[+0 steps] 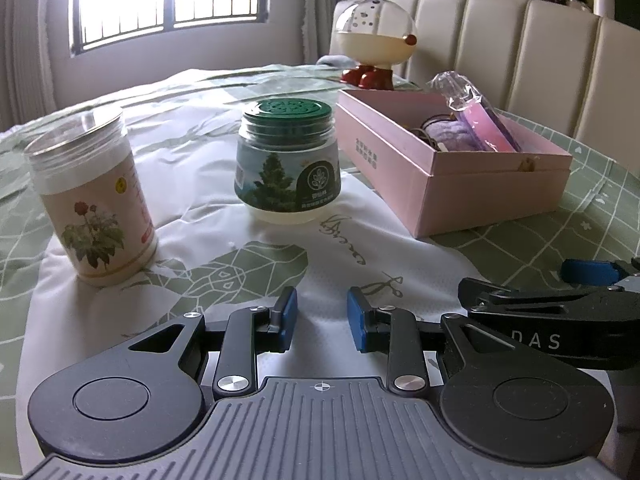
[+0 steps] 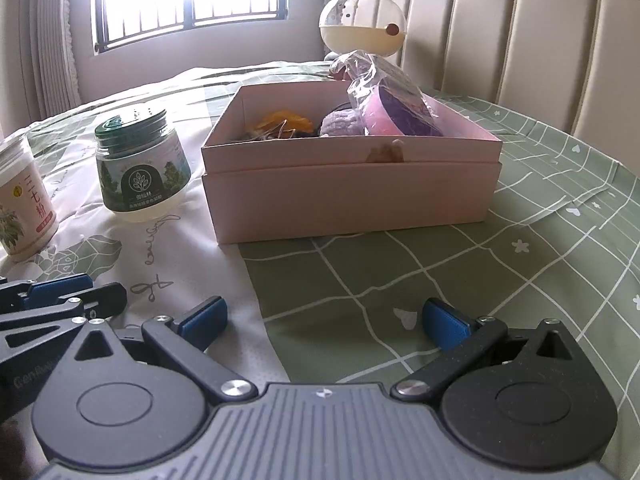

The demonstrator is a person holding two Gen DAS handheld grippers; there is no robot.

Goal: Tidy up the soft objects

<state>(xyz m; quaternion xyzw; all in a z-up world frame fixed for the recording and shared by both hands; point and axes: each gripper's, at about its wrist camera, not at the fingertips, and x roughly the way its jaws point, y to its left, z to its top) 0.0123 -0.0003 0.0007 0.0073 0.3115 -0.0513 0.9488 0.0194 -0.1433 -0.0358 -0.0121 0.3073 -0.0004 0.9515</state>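
The pink cardboard box (image 2: 352, 196) sits ahead of the right gripper (image 2: 324, 320), well apart from its fingertips, and ahead and to the right of the left gripper (image 1: 322, 320). Inside it lie a purple plush piece (image 2: 344, 124), an orange item (image 2: 284, 122) and a pink-and-purple roll wrapped in clear plastic (image 2: 384, 100) that leans over the far rim. The right jaws stand spread wide with nothing between them; the left jaws are partly apart, also empty. Straight ahead of the left jaws stands a green-lidded jar (image 1: 288, 160), with a flower-labelled canister (image 1: 94, 200) to its left. Both grippers hover over the green patterned tablecloth (image 2: 520, 260). Beyond the box stands a round-headed figurine (image 2: 364, 20).
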